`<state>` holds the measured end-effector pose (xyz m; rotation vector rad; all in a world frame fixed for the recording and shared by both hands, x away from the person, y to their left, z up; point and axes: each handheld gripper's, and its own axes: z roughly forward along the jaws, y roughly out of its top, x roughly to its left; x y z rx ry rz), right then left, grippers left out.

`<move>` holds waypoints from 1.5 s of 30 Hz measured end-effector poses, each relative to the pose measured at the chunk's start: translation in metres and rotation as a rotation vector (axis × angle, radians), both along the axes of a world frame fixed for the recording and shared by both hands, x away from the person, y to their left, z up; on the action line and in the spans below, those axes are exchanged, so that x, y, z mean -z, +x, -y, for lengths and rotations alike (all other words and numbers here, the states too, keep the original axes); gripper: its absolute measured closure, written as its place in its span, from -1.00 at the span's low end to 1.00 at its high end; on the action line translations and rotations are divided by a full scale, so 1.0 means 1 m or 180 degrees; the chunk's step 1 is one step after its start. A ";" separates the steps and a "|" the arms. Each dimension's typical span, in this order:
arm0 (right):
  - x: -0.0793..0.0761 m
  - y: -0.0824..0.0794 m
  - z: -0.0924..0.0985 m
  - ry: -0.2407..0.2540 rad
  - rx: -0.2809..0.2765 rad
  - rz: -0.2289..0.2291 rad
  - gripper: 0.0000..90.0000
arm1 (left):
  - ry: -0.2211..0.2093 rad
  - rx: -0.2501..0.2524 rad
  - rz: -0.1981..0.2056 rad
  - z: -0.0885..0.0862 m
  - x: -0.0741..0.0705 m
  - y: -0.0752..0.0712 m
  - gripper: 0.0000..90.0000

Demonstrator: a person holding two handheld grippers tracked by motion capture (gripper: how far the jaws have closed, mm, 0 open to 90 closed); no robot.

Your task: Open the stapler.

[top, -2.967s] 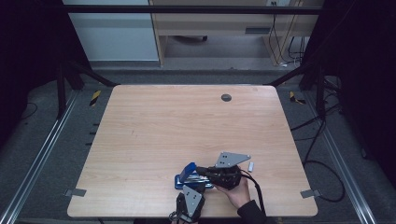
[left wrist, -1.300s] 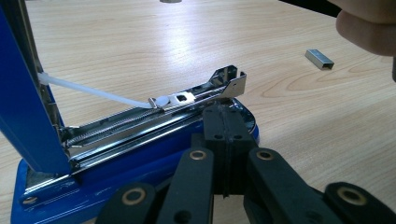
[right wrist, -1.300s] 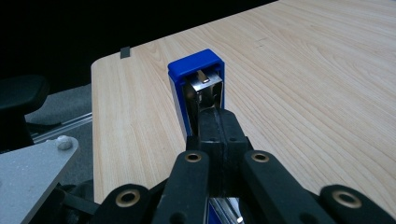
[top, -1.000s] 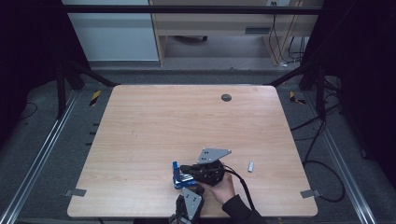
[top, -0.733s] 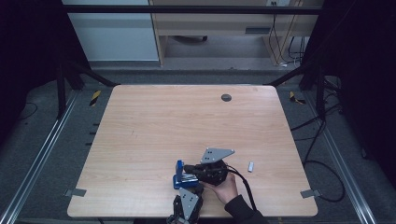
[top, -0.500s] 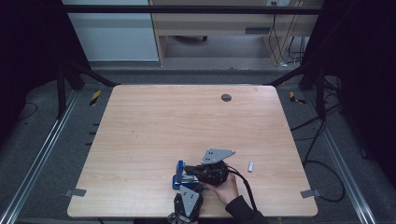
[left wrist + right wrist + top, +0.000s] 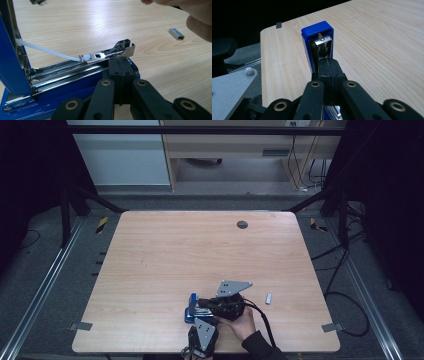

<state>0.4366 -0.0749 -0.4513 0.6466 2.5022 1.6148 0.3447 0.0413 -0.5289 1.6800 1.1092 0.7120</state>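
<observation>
A blue stapler (image 7: 190,309) lies near the table's front edge with its lid swung open and upright. In the left gripper view its metal magazine (image 7: 82,62) is bare, a white pusher rod crossing above it. My left gripper (image 7: 120,60) is shut, its tips against the stapler's blue base; in the high view it (image 7: 199,322) comes in from the front edge. My right gripper (image 7: 329,62) is shut, its tips resting in the metal channel of the upright lid (image 7: 317,32). A hand holds it (image 7: 201,303) from the right. A staple strip (image 7: 268,298) lies on the wood to the right.
The staple strip (image 7: 176,33) sits beyond the stapler, below the person's fingers (image 7: 197,22). A round grommet hole (image 7: 242,224) marks the table's far side. The right gripper's cable (image 7: 262,320) trails off the front edge. The left gripper's grey plate (image 7: 227,92) sits close by.
Since three seconds ago the right gripper and hand have shifted left onto the stapler, uncovering the staple strip. Over the last second hardly anything has moved.
</observation>
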 end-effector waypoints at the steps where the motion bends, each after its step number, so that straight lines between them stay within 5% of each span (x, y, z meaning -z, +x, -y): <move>1: 0.000 0.000 0.000 0.0004 -0.0003 -0.0005 1.00 | 0.0006 -0.0004 0.0004 0.000 0.000 0.000 1.00; 19: 0.000 0.004 -0.008 0.0058 -0.0051 -0.0062 1.00 | 0.0001 0.0007 0.0036 0.000 0.001 -0.002 1.00; 20: 0.000 0.004 -0.009 0.0050 -0.0059 -0.0056 1.00 | 0.0104 0.0054 0.0083 -0.003 0.001 0.000 1.00; 21: -0.001 0.005 -0.010 0.0050 -0.0073 -0.0063 1.00 | 0.0006 0.0002 0.0043 0.000 0.001 -0.002 1.00; 24: -0.001 0.006 -0.013 0.0042 -0.0106 -0.0074 1.00 | -0.0014 0.0000 0.0046 0.000 0.002 -0.002 1.00; 45: 0.000 0.017 -0.025 0.0056 -0.0305 -0.0215 1.00 | -0.0026 -0.0021 0.0066 -0.001 0.002 -0.003 1.00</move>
